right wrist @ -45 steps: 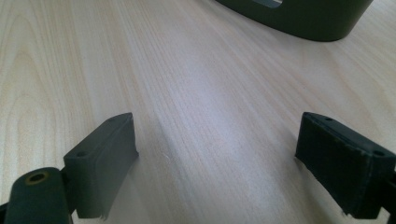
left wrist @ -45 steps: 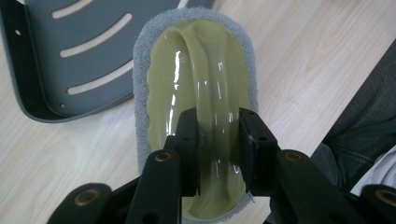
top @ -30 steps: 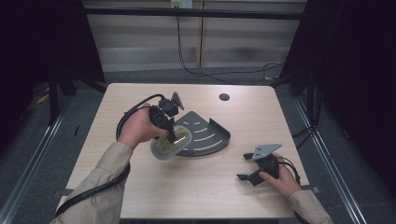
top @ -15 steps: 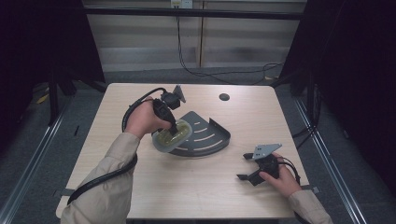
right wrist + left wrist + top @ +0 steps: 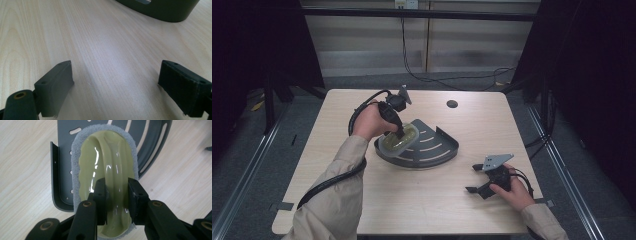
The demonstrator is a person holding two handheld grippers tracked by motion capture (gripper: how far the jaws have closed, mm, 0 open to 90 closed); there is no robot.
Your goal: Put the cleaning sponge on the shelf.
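- My left gripper (image 5: 117, 195) is clamped on the raised ridge of the scrubbing pad (image 5: 106, 157); both pads press the yellow-green handle from either side, near the lower centre of the left gripper view.
- The scrubbing pad (image 5: 399, 137) sits over the left end of the dark corner rack (image 5: 437, 150), just left of centre in the high view. Its grey foam edge overlaps the rack's slotted floor and runs beside the upright wall at the left of the left gripper view.
- I cannot tell whether the foam already rests on the rack floor or hangs just above it.
- My right gripper (image 5: 484, 180) lies on the table (image 5: 422, 200) at the lower right of the high view, well apart from the rack. Its jaws stand wide with nothing between them; bare wood shows between them in the right gripper view.
- Judged step: setting the pad into the rack.
- To do it well, I keep the pad level, lower it straight, and keep the foam edge clear of the upright wall so it does not catch and tip.
- I release only once the foam lies flat on the slotted floor; opening too soon could let it slide over the rack's near rim onto the table.
- My right gripper can steady the rack if it shifts.
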